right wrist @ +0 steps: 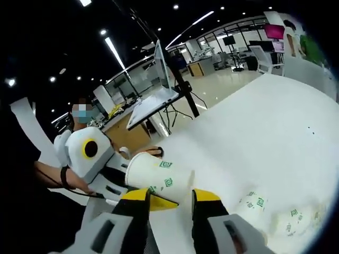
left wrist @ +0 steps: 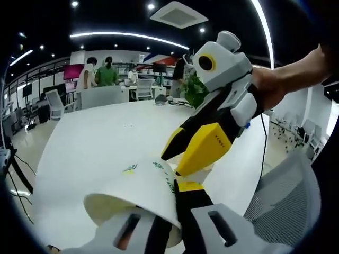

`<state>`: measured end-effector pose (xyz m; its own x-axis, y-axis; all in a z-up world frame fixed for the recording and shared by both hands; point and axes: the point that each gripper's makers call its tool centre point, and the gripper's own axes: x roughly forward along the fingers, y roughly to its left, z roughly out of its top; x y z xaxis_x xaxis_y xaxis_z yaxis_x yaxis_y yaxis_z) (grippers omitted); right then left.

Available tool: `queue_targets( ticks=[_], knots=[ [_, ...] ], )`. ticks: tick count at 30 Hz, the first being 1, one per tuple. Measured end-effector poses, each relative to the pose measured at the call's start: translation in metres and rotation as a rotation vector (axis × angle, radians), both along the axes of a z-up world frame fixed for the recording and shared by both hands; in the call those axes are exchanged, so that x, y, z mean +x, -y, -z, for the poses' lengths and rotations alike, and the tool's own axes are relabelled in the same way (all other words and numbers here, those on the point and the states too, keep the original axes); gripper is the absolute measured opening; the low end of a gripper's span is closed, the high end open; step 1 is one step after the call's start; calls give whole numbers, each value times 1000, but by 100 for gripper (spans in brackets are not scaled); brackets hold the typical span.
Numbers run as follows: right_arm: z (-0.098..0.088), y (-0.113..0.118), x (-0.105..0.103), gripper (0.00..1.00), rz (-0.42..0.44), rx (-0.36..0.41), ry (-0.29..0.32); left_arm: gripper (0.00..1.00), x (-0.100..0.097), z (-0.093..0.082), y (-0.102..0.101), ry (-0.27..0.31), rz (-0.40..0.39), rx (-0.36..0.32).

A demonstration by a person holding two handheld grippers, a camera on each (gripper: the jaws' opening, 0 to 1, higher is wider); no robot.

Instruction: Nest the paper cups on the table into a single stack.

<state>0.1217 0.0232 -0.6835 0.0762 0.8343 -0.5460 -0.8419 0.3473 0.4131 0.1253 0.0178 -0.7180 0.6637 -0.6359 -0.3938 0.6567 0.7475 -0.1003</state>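
Observation:
My left gripper (left wrist: 164,211) is shut on a white paper cup (left wrist: 132,188) with green marks, gripping it near its open rim. The cup lies sideways over the white table (left wrist: 95,143). My right gripper (left wrist: 173,163), held by a hand, comes in from the right with its yellow and black jaws apart at the cup's closed end. In the right gripper view the same cup (right wrist: 159,177) sits just beyond my open right gripper (right wrist: 170,198), and the left gripper (right wrist: 127,182) holds it from the left. More white cups (right wrist: 265,209) lie blurred on the table (right wrist: 275,121) at lower right.
A grey mesh chair back (left wrist: 286,201) stands close at the table's near edge. Chairs, a green plant (left wrist: 193,90) and people (left wrist: 106,74) are at the far end. A slanted board on a stand (right wrist: 159,90) rises beyond the table's left side.

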Motion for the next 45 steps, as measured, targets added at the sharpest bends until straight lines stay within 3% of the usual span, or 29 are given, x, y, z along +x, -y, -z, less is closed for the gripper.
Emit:
queue_targets(
  ticks=[7,12,16,22,31,35,45],
  knots=[
    [-6,30,10,46,39,-54,101,0,1,1,11,-4,37,16],
    [-8,56,12,63,72,-100,174,0,1,0,16,-5,66,30],
    [-7,75,12,70,94,-133,217,0,0,-2,22,-6,90,45],
    [-2,101,9,71,139,-157,233,0,2,-5,33,-3,130,74],
    [14,133,-5,71,212,-181,208,0,-1,-11,65,-5,238,146],
    [22,142,-10,71,222,-203,211,0,2,2,76,-24,300,229],
    [32,159,-19,70,272,-190,181,0,4,9,99,-59,360,281]
  ],
)
